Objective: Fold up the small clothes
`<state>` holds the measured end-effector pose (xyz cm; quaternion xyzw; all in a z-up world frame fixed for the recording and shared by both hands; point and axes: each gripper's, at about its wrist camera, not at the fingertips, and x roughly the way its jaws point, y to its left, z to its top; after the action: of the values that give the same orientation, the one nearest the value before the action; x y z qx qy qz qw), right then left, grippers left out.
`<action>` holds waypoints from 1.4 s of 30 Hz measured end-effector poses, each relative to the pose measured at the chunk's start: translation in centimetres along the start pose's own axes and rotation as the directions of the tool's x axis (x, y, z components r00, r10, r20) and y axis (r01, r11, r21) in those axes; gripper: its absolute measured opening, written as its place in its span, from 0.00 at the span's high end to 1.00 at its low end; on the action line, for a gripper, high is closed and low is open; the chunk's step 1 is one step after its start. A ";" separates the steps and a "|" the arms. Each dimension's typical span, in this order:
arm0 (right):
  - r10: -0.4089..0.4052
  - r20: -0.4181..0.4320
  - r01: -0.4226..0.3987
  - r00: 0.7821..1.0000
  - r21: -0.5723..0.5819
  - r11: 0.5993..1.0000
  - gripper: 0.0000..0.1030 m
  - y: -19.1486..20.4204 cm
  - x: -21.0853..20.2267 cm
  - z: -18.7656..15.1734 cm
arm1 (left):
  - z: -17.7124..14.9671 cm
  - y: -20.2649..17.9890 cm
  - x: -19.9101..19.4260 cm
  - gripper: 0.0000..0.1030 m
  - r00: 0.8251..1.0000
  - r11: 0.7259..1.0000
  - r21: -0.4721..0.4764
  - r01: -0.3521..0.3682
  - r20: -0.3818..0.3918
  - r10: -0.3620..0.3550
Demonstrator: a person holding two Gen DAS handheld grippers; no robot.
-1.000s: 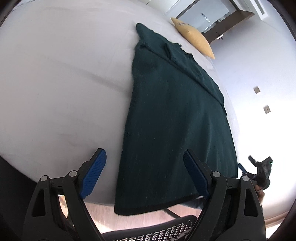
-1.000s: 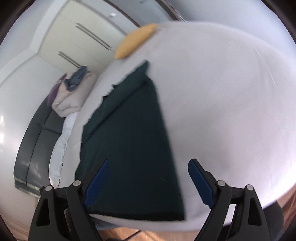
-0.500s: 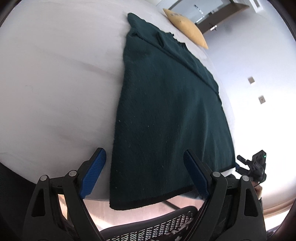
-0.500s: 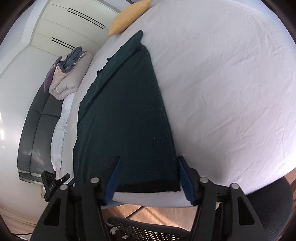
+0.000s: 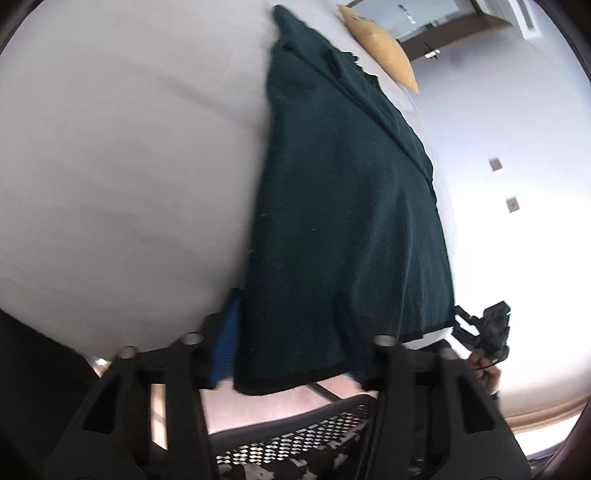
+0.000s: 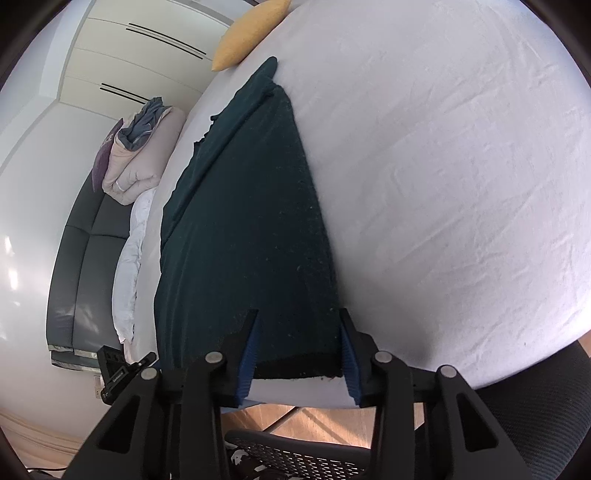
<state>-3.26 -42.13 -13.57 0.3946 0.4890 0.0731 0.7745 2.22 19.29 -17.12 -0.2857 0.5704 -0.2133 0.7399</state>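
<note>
Now both hand-held grippers are closing in on the near hem of the dark green knitted garment (image 6: 251, 221), which is lying flat and lengthwise on the white bed (image 6: 461, 184), its hem at the bed's near edge and its far end reaching toward the yellow pillow (image 6: 251, 33). The left hand-held gripper (image 5: 291, 347) has just been narrowing its jaws, and the hem's left corner is bunching between them, seemingly pinched, though the frame is blurred. The right hand-held gripper (image 6: 297, 350) has also been narrowing; its blue pads are flanking the hem's right corner, and whether they are already pressing it I cannot tell.

Doing this step well probably means catching every layer of fabric at each corner without pinching the bed sheet underneath, taking hold at matching spots, then lifting both corners together so the fold stays straight and the edges stay aligned.

No brand, label or writing is legible; a faint mark on the pillow is too small to read.
</note>
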 end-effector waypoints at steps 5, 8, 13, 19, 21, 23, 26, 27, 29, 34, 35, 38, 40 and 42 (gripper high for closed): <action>0.019 -0.007 -0.019 1.000 0.008 1.000 0.59 -0.2 0.0 0.1 | 0.2 1.6 0.2 0.67 0.996 0.995 -0.065 0.080 -0.042 -0.083; 0.035 -0.017 -0.035 0.999 0.013 0.999 0.59 -0.5 0.0 0.2 | 0.5 2.6 0.3 0.67 0.991 0.985 -0.115 0.126 -0.037 -0.131; 0.069 -0.022 -0.067 0.997 0.045 0.997 0.60 -1.2 -0.2 0.5 | 0.9 3.2 0.6 0.67 0.983 0.976 -0.132 0.174 -0.031 -0.180; 0.090 -0.024 -0.089 0.996 0.056 0.994 0.64 -1.7 0.0 0.5 | 0.6 2.9 0.8 0.88 0.991 0.987 -0.102 0.125 -0.037 -0.130; 0.094 -0.026 -0.092 0.995 0.062 0.994 0.69 -1.9 -0.1 0.5 | 0.4 3.0 0.8 0.91 0.990 0.985 -0.109 0.130 -0.031 -0.134; 0.095 -0.027 -0.094 0.995 0.065 0.994 0.74 -2.0 -0.2 0.5 | 0.2 3.0 0.8 0.91 0.990 0.985 -0.110 0.135 -0.027 -0.138; 0.092 -0.029 -0.090 0.995 0.064 0.994 0.84 -2.1 -0.2 0.5 | -0.2 3.0 0.7 0.92 0.990 0.984 -0.112 0.138 -0.020 -0.141; 0.089 -0.031 -0.087 0.996 0.061 0.994 0.88 -2.1 -0.2 0.5 | -0.2 2.9 0.7 0.92 0.990 0.984 -0.113 0.139 -0.017 -0.142; 0.080 -0.034 -0.079 0.996 0.044 0.996 0.90 -1.8 -0.2 0.4 | -0.3 2.8 0.5 0.93 0.988 0.982 -0.116 0.149 -0.011 -0.151; 0.080 0.008 -0.080 0.997 0.004 0.997 0.91 -0.6 -1.0 0.6 | -0.4 1.8 -0.1 0.95 0.980 0.976 -0.095 0.198 0.021 -0.197; 0.085 0.018 -0.085 0.996 0.005 0.996 0.91 -0.5 -1.2 0.7 | -0.3 1.6 -0.3 0.95 0.977 0.973 -0.092 0.213 0.033 -0.211; 0.103 0.043 -0.104 0.994 0.008 0.995 0.92 -0.1 -1.8 0.9 | -0.2 1.3 -1.4 0.95 0.964 0.960 -0.101 0.262 0.075 -0.255; 0.123 0.053 -0.124 0.991 0.005 0.992 0.92 0.3 -2.0 1.1 | -0.1 1.4 -2.0 0.95 0.953 0.948 -0.113 0.296 0.102 -0.285; 0.138 0.060 -0.138 0.989 0.004 0.990 0.92 0.7 -2.1 1.2 | 0.0 1.6 -2.6 0.95 0.941 0.935 -0.125 0.331 0.126 -0.316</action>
<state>-3.17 -43.34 -11.38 0.4327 0.4373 0.1127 0.7803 1.53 22.12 -16.28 -0.4392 0.4905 -0.2751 0.7006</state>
